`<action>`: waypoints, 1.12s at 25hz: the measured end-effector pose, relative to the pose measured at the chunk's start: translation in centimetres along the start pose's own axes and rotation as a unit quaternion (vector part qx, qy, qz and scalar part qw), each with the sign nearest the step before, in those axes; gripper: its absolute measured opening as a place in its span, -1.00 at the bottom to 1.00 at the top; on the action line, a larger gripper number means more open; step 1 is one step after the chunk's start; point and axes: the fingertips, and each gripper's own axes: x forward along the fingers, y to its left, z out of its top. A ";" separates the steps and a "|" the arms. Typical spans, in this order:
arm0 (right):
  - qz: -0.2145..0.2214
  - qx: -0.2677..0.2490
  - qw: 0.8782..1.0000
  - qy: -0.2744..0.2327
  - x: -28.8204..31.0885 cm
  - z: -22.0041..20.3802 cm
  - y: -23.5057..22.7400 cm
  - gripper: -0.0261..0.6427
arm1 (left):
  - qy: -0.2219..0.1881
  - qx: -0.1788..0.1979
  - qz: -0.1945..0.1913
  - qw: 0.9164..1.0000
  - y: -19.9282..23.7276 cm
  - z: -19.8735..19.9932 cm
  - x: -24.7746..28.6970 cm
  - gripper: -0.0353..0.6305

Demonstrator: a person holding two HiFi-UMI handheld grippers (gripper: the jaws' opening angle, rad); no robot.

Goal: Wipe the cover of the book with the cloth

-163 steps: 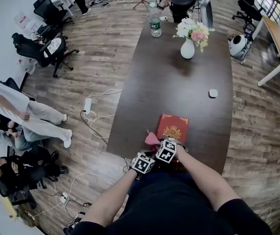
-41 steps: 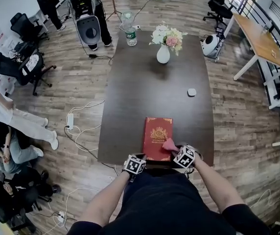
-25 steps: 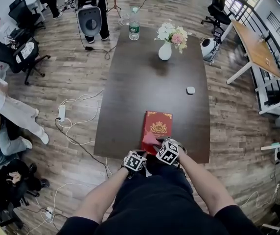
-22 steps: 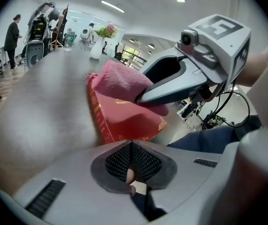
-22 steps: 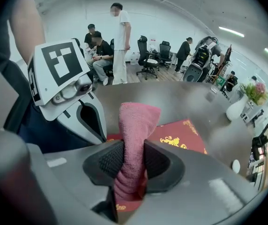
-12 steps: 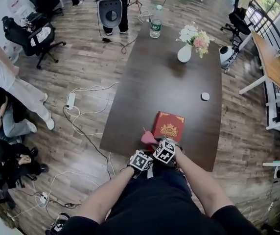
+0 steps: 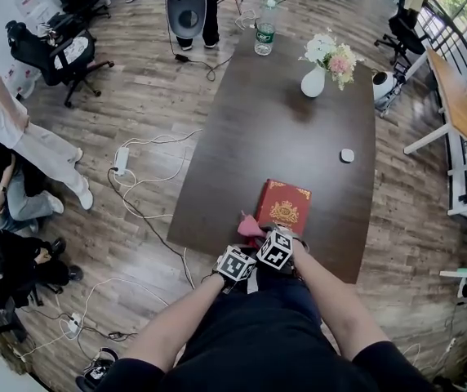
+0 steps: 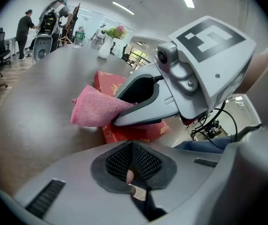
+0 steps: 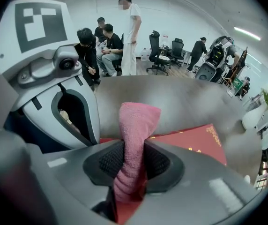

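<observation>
Right gripper [image 9: 133, 165] is clamping the pink cloth [image 9: 137, 121] in its jaws, holding it at the near-left corner of the red book [image 7: 286, 207]. Book is lying flat at the tabletop's [image 7: 282, 129] near end. Left gripper [image 8: 133, 167] is sitting just beside, jaws closed on nothing.

Head view: you look steeply down on the whole table [image 7: 282, 137]. Left gripper view: low, close, facing the vase [image 8: 107, 48]. Right gripper view: low, close, facing the people [image 9: 103, 43] aside. All share book [image 7: 284, 207] and cloth [image 7: 250, 225].
</observation>
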 end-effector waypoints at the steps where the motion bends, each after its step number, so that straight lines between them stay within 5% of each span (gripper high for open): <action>1: 0.001 0.002 1.000 -0.001 0.0 -0.1 0.0 -0.57 | 0.001 0.002 0.002 1.000 0.0 0.0 0.0 -0.91; 28: -0.006 0.029 1.000 0.000 -1.1 -2.8 -0.6 -0.57 | 0.004 0.006 0.007 1.000 0.1 -0.1 0.0 -0.91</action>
